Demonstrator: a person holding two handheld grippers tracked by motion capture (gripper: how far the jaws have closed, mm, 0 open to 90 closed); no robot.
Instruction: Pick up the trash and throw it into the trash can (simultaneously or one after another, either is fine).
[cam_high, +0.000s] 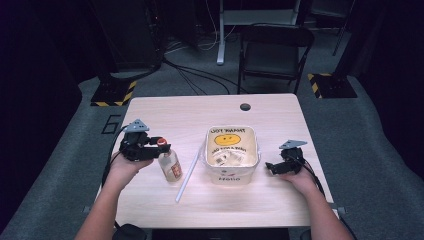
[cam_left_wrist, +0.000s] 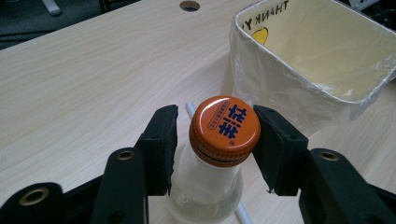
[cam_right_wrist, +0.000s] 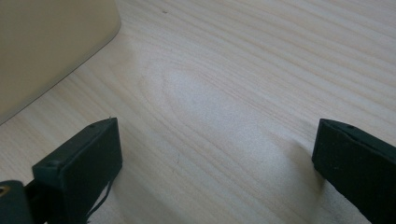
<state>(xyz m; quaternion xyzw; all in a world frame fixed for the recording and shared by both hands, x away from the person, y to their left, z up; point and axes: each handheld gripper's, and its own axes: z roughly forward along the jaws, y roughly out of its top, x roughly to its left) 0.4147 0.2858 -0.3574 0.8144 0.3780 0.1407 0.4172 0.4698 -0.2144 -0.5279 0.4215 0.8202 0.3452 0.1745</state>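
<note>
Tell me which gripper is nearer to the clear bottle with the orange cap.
Left. The left gripper has its jaws on either side of the clear bottle's orange cap; the right gripper rests beyond the square tub.

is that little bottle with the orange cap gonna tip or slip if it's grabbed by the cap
Probably tippy: the bottle stands upright, narrow and seemingly nearly empty, so likely light. The orange cap looks glossy and ridged, sitting between the left gripper pads, so grip may slip slightly.
</note>
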